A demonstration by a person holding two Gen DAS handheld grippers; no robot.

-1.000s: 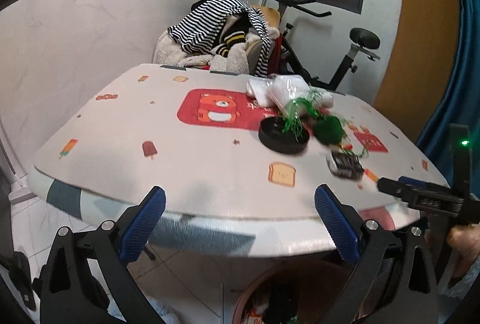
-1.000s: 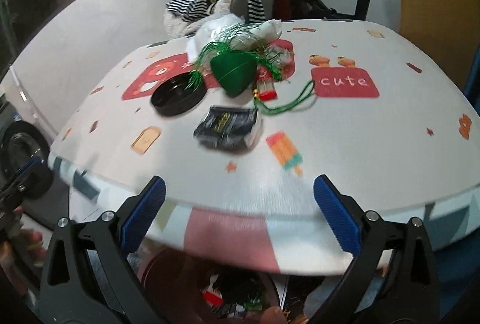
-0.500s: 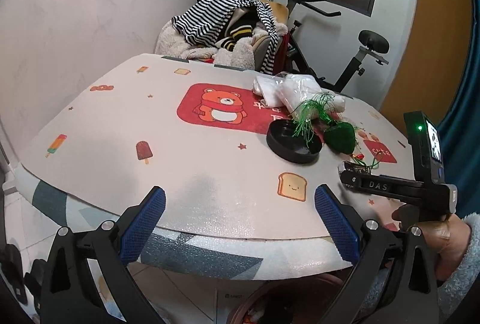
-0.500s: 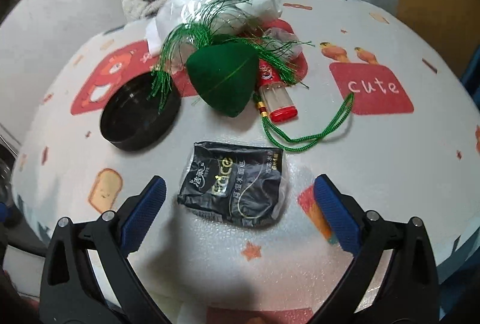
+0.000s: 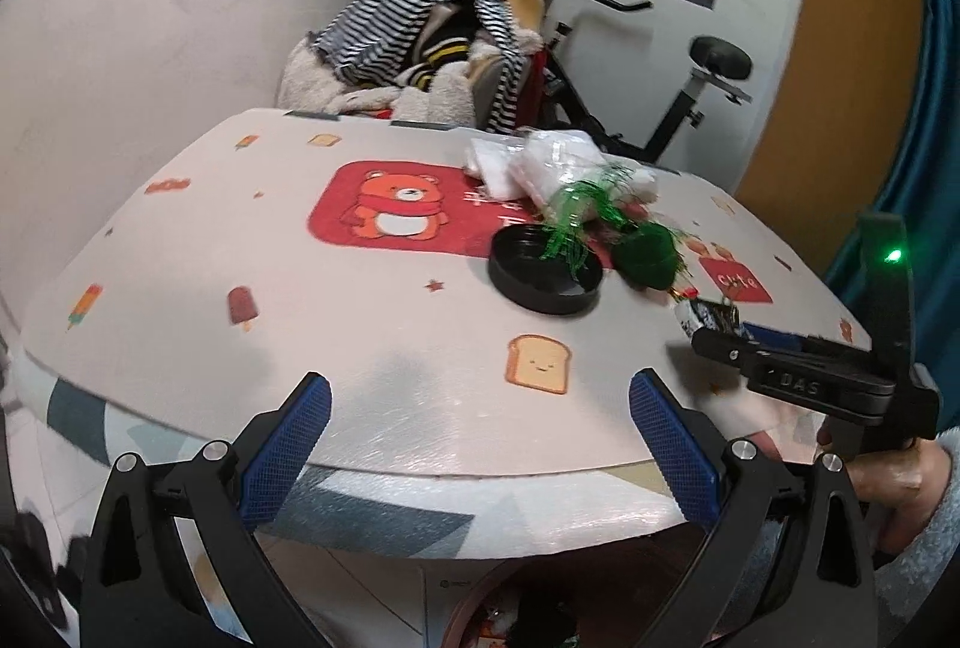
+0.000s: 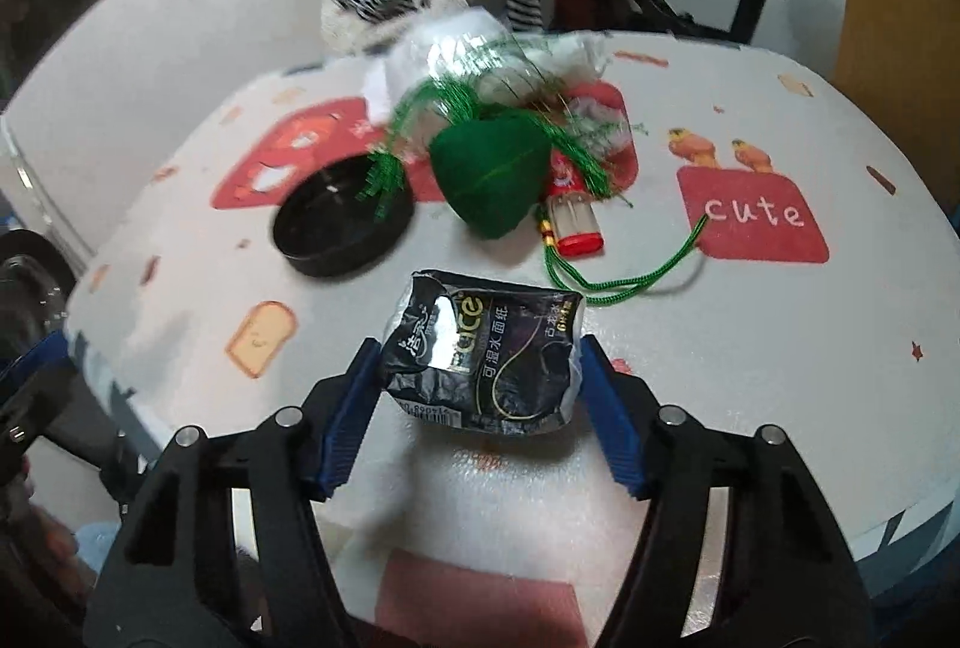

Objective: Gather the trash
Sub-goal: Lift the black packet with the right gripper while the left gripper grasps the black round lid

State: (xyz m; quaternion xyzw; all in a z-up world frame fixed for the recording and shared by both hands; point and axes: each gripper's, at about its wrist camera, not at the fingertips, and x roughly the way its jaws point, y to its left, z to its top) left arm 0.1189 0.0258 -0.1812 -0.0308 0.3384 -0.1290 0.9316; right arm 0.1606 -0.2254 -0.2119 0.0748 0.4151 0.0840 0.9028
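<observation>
A crumpled black tissue packet (image 6: 486,354) lies near the table's front edge. My right gripper (image 6: 480,351) is closing on it, and both blue pads (image 6: 351,408) touch its sides. In the left wrist view the right gripper (image 5: 720,333) reaches in from the right, with the packet (image 5: 708,315) at its tips and a hand behind it. My left gripper (image 5: 480,444) hangs open and empty over the table's near edge. Past the packet lie a black round lid (image 6: 342,228), a green pouch with tinsel tassels (image 6: 489,174), a red-capped lighter (image 6: 573,222) and clear plastic bags (image 6: 456,48).
A brown trash bin (image 5: 516,612) stands on the floor under the table's near edge. A chair piled with striped clothes (image 5: 420,36) and an exercise bike (image 5: 696,78) stand behind the table (image 5: 240,252). A green cord (image 6: 630,282) trails right of the packet.
My right gripper has moved forward over the table to the black packet and its jaws have narrowed around it. The left gripper has drifted slightly toward the table.
</observation>
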